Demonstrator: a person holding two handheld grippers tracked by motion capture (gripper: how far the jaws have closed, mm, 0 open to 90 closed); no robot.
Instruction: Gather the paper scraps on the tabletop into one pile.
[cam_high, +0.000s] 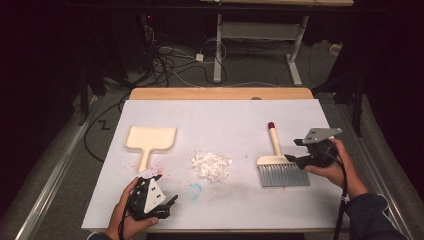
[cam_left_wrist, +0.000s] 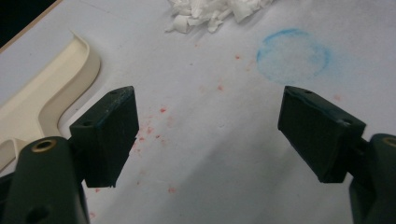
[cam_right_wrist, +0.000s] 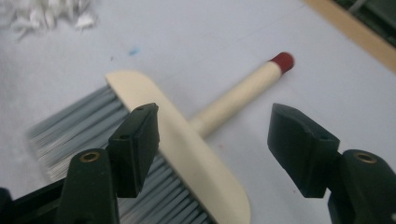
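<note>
A cream hand brush (cam_high: 280, 162) with grey bristles and a red-tipped handle lies flat at the right of the white table (cam_high: 225, 120). My right gripper (cam_high: 291, 159) hovers at the brush's right end, open; in the right gripper view the brush head (cam_right_wrist: 187, 144) lies under the gap and neither pad presses on it. A pile of white paper scraps (cam_high: 211, 165) sits mid-table. The cream dustpan (cam_high: 149, 140) lies at the left. My left gripper (cam_high: 170, 204) rests near the front left edge, open and empty, above bare table (cam_left_wrist: 205, 135); the dustpan (cam_left_wrist: 51, 88) and scraps (cam_left_wrist: 210, 14) appear farther off.
A faint blue ring (cam_high: 194, 190) and red specks (cam_high: 155, 172) mark the table surface near the left gripper. A wooden strip (cam_high: 220, 93) borders the far edge. Beyond it are cables on the floor (cam_high: 170, 60) and a white desk frame (cam_high: 260, 35).
</note>
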